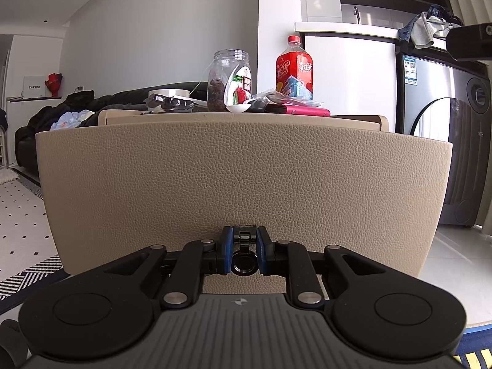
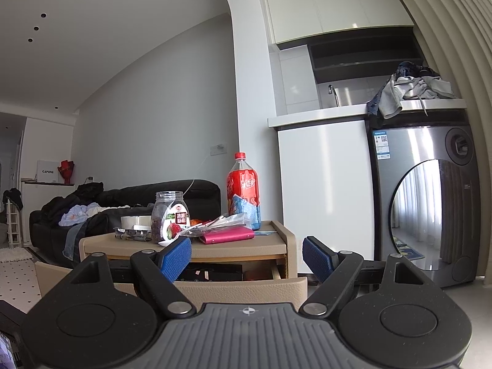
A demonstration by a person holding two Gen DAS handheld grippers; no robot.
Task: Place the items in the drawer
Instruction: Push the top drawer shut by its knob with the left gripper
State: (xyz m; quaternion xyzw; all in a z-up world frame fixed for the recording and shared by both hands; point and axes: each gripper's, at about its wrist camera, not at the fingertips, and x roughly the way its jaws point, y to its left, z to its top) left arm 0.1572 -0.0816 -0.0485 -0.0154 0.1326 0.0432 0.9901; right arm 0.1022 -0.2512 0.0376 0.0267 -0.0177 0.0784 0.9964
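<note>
A beige leather-textured drawer front (image 1: pixel 243 190) fills the left wrist view. My left gripper (image 1: pixel 243 252) is shut on its black ring pull (image 1: pixel 243 264). In the right wrist view the drawer (image 2: pixel 246 290) stands pulled out of the beige side table (image 2: pixel 233 249), with dark items inside. On the tabletop sit a clear jar (image 2: pixel 169 216), a red soda bottle (image 2: pixel 243 190), a pink wallet (image 2: pixel 227 235), a tape roll (image 2: pixel 135 223) and wrappers. My right gripper (image 2: pixel 246 259) hangs open in front of the drawer, holding nothing.
A black sofa (image 2: pixel 123 206) piled with clothes stands behind the table. A white cabinet (image 2: pixel 323 196) and a silver washing machine (image 2: pixel 427 209) are to the right, with laundry (image 2: pixel 409 89) on the counter. Tiled floor lies to the left.
</note>
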